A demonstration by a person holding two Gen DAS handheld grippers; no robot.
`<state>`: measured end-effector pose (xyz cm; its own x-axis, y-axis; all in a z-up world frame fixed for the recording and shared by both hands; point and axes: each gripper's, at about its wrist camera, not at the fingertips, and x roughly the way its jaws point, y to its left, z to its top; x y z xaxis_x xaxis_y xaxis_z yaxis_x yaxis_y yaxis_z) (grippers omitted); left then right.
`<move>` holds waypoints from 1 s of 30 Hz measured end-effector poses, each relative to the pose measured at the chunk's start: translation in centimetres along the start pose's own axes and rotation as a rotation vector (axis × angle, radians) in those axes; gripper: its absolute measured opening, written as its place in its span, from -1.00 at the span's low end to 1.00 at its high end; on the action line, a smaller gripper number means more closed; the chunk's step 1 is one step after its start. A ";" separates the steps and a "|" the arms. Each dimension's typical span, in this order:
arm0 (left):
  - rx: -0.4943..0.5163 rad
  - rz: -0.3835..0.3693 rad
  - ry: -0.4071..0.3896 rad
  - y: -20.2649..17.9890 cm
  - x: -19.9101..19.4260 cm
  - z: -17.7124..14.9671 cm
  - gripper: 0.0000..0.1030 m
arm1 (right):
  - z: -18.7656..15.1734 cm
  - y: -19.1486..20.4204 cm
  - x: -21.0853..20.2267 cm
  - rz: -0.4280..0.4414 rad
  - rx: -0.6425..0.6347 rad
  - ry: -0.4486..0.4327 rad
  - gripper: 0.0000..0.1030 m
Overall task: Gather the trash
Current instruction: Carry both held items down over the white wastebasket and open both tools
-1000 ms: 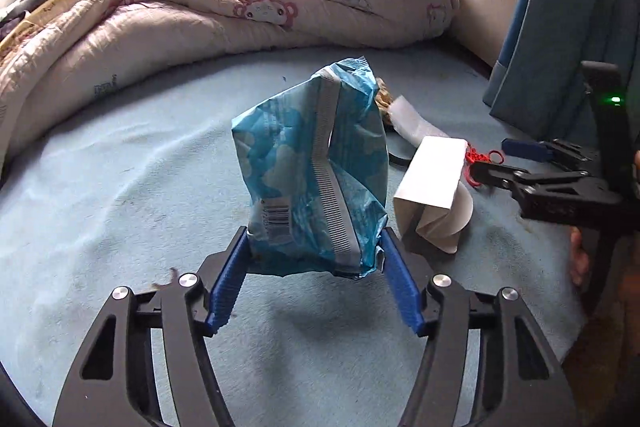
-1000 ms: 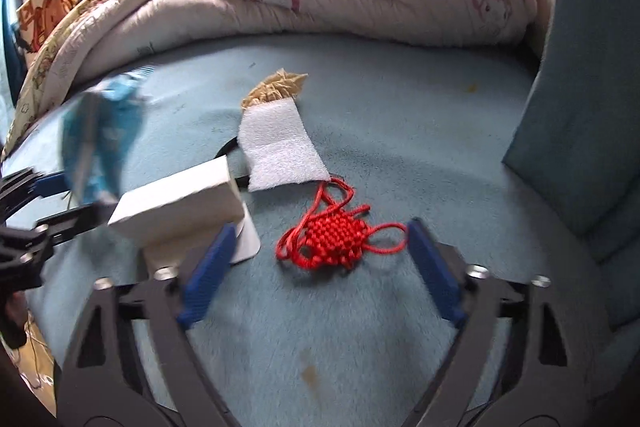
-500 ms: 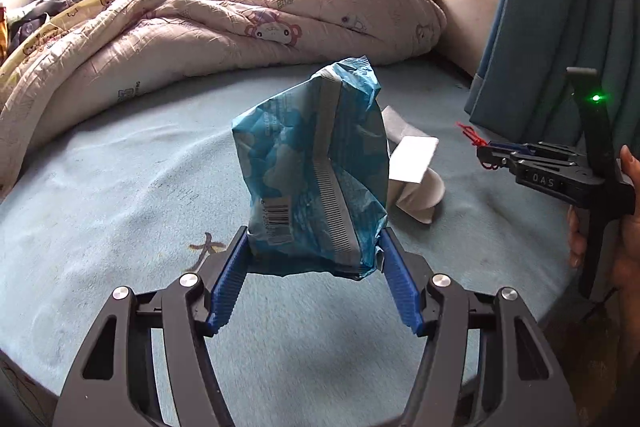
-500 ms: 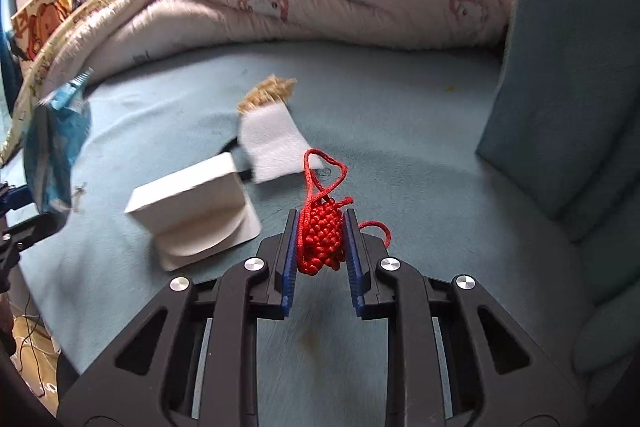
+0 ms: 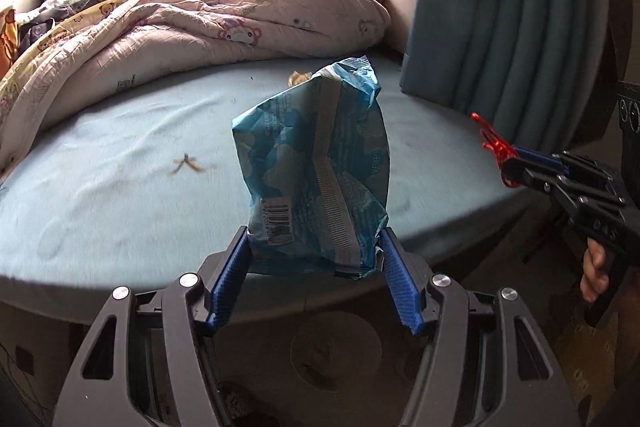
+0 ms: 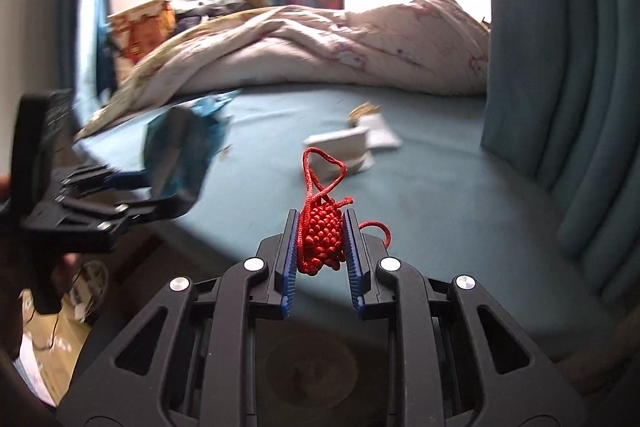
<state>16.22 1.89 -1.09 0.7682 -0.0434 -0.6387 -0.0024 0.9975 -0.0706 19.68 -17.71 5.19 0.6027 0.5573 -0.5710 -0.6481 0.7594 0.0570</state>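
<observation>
Since a second ago both grippers have pulled back from the middle of the blue bed sheet (image 5: 120,195) to beyond its near edge, so dim floor now shows beneath them. The right gripper (image 6: 319,247), which then stood wide open around a red knotted cord ornament (image 6: 322,241) lying on the sheet, is now clenched on it and holds it in the air, loops sticking up above the blue pads. The left gripper (image 5: 314,259) grasps the crumpled blue snack wrapper (image 5: 316,183) as before, upright between its pads. A white folded paper box (image 6: 346,151) and a white pad (image 6: 382,135) stay on the sheet near a rumpled quilt (image 5: 200,27); whether the box holds anything cannot be told
</observation>
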 end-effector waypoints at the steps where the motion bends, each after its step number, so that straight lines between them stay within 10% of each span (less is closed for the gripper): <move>1: 0.003 -0.001 0.007 -0.2 -0.3 -1.0 0.21 | -0.8 0.4 -0.4 0.006 0.001 0.002 -0.63; 14: -0.022 -0.072 0.197 -1.3 3.8 -16.7 0.21 | -16.9 4.8 2.8 0.091 0.019 0.248 -0.63; 30: 0.024 -0.128 0.371 -0.1 20.2 -24.2 0.22 | -23.5 2.6 14.0 0.117 0.026 0.405 -0.62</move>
<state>16.28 -0.38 -32.50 0.4779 -0.1803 -0.8597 0.0972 0.9835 -0.1523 15.49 -15.80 -21.90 0.2909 0.4669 -0.8351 -0.6860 0.7102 0.1581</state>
